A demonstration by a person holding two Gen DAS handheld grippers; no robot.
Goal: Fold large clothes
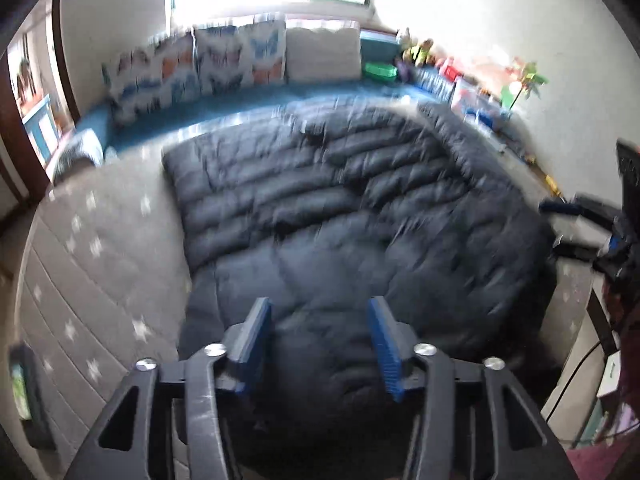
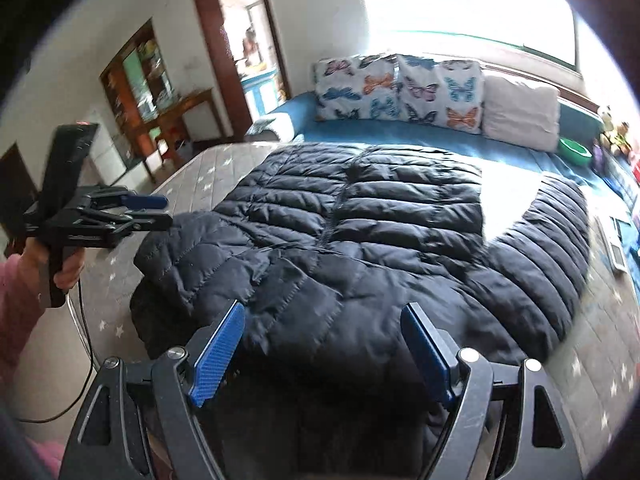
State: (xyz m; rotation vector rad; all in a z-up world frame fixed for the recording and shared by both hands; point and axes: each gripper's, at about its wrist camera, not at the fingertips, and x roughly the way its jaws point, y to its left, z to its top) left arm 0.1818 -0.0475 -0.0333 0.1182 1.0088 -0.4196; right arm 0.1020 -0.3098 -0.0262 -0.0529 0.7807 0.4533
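One black puffer jacket is spread across the bed, and that's the only garment on show. Against the far edge, three cushions: two with butterfly prints, the first and the second side by side, and one plain cream cushion just beside them. One green bowl sits near the cream one. Two grippers in play: the left gripper with two blue pads, spread apart, and the right gripper, again two blue pads, spread apart. One hand is visible, wrapped around the left gripper's handle. One doorway and one wooden cabinet stand along the wall.
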